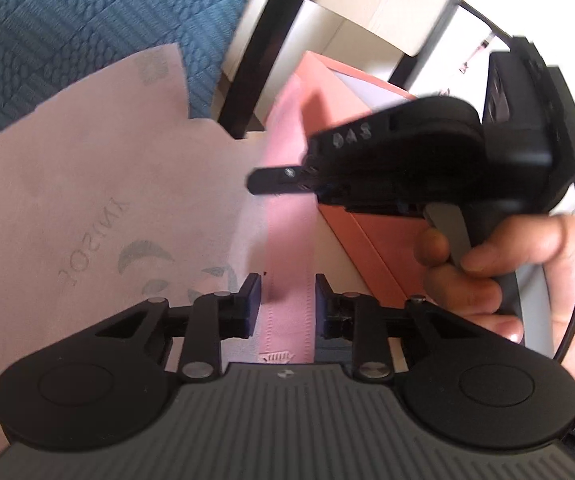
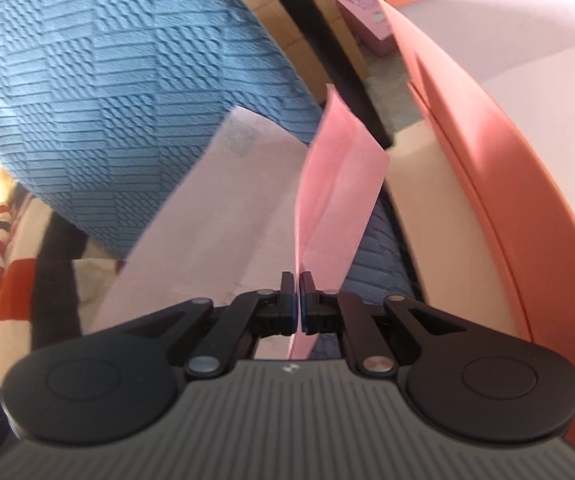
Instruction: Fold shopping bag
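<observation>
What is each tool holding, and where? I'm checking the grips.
Right tool: shut on the pink shopping bag's handle strap. Left tool: straddles that strap; contact unclear.

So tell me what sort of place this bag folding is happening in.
Probably a home, perhaps a bedroom or living room: a blue textured blanket lies under the pink bag, with an orange storage box and a dark furniture frame alongside.

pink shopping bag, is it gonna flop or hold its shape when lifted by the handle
The thin pink non-woven shopping bag will probably flop: its pink handle strap already creases and bends above the shut right gripper. It looks light, since print shows through the sheet. The fabric seems matte, so it likely won't slip between the left gripper pads.
</observation>
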Available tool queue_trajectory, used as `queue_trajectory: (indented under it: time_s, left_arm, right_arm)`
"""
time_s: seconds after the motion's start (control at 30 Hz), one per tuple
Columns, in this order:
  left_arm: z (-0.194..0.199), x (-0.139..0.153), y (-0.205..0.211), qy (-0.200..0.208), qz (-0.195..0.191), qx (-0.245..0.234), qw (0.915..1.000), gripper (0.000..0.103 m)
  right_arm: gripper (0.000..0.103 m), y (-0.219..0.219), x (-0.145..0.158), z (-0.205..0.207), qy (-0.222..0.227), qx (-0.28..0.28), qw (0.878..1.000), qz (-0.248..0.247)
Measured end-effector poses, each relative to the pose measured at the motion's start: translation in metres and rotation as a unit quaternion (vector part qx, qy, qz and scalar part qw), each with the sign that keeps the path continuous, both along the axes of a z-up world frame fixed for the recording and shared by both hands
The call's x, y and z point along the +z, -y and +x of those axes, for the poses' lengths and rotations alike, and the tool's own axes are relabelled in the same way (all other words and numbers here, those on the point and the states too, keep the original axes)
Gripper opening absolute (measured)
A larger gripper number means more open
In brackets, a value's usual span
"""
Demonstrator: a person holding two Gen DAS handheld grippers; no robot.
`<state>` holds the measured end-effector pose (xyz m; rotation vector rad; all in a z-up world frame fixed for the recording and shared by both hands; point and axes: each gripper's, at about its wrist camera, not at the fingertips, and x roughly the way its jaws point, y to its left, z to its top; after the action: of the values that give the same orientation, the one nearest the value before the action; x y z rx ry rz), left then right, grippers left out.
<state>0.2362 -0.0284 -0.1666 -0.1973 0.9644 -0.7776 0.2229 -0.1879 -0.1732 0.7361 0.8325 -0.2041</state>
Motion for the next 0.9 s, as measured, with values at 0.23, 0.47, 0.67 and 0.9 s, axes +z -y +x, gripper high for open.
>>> queue_trajectory:
  time_s: [0.23, 0.47, 0.67, 0.9]
  left_arm:
    - [0.02, -0.019, -0.017, -0.08, -0.055, 0.042, 0.9944, 0.01]
    - [0.035, -0.039, -0.034, -0.147, -0.081, 0.091, 0.9816, 0.009]
    - [0.042, -0.05, -0.023, -0.16, -0.07, 0.094, 0.9801, 0.009]
    - [0.036, -0.048, -0.006, -0.146, -0.074, 0.055, 0.9849, 0.009]
  right_arm:
    - [0.033, 0.011, -0.009, -0.004, -0.022, -0.04, 0.999, 0.027]
    - [0.04, 0.005, -0.001, -0.01, -0.008, -0.019, 0.999, 0.03]
    - [0.038, -0.013, 0.01, -0.014, -0.015, 0.0, 0.998, -0.055]
    - [0.035, -0.003, 0.011, -0.015, -0.028, -0.032, 0.996, -0.075]
